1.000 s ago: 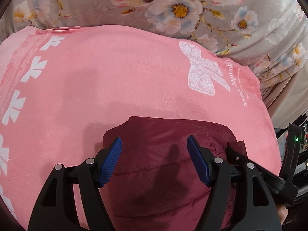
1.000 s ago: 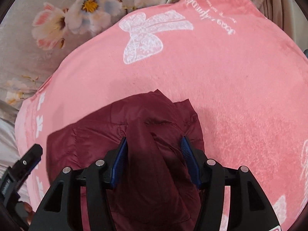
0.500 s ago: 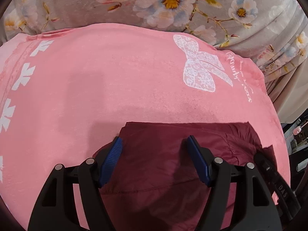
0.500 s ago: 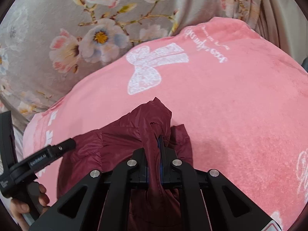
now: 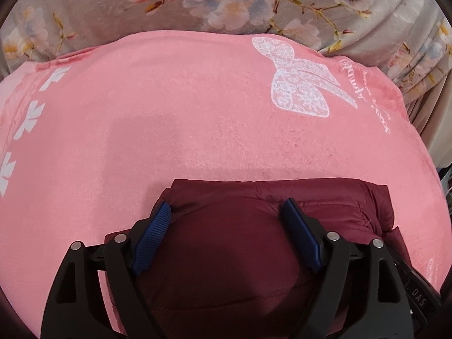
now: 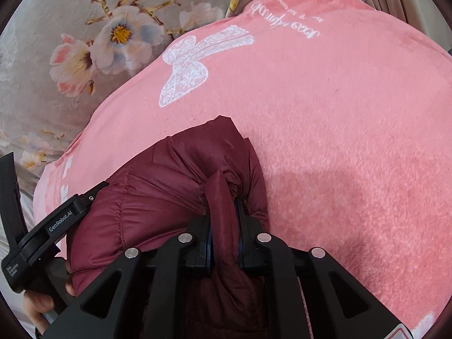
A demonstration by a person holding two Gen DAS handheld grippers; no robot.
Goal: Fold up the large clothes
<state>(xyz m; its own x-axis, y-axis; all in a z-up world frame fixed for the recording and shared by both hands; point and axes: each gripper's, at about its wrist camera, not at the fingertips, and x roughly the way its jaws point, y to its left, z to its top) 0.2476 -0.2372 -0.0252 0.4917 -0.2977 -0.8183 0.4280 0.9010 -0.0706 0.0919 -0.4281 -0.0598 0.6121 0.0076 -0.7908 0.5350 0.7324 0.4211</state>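
The left gripper (image 5: 226, 234), jaws just widened, straddles the jacket (image 5: 282, 197) without pinching it; the jacket lies on the pink blanket (image 5: 197, 113), long axis running sideways between hands. The right gripper (image 6: 224, 226) pinches a ridge at its right end.

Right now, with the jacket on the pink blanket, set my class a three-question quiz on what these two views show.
1. True or false: the right gripper is shut on a fold of the jacket.
2. The left gripper is: A) shut on the blanket; B) open over the jacket; C) out of view.
3. Fill in: the white print on the blanket near the script is a ____.

Key: 1 true; 2 B; 3 bow.
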